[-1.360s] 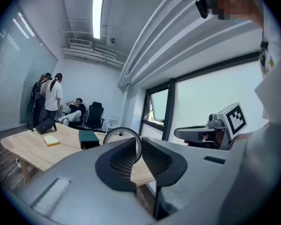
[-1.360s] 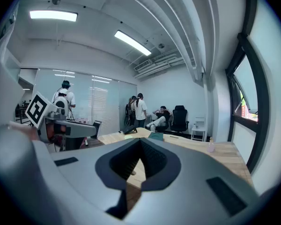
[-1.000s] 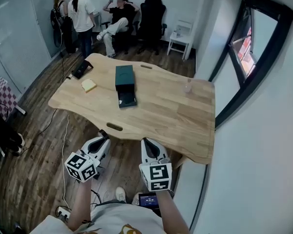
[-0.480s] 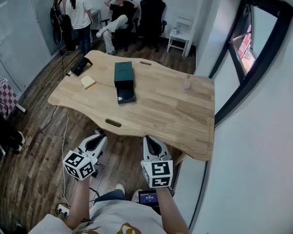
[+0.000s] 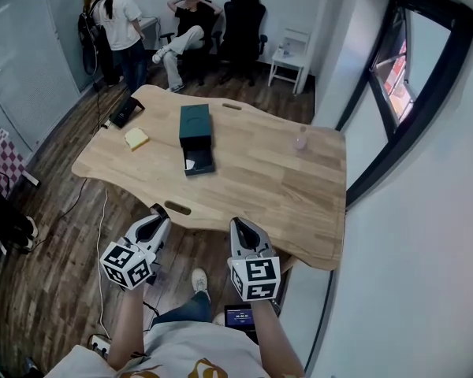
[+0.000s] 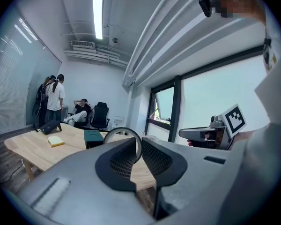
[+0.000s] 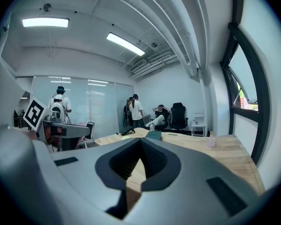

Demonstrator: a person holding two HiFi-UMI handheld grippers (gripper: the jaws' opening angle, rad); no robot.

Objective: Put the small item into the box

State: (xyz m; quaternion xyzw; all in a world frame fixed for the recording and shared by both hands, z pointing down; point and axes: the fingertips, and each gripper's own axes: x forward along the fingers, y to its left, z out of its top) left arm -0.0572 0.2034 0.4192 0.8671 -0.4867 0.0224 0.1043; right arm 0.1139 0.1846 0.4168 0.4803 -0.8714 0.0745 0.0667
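A thin ring (image 6: 122,128), the small item, is clamped between the jaws of the left gripper (image 6: 137,143). Only the left gripper view shows it; the head view does not. The ring stands on edge above the jaw tips, its open face towards that camera. The right gripper (image 7: 140,142) has its jaws together on nothing. Both grippers hang short of the wooden surface (image 5: 260,187), where the dark green box (image 5: 195,124) lies lengthways, its open end nearest the person.
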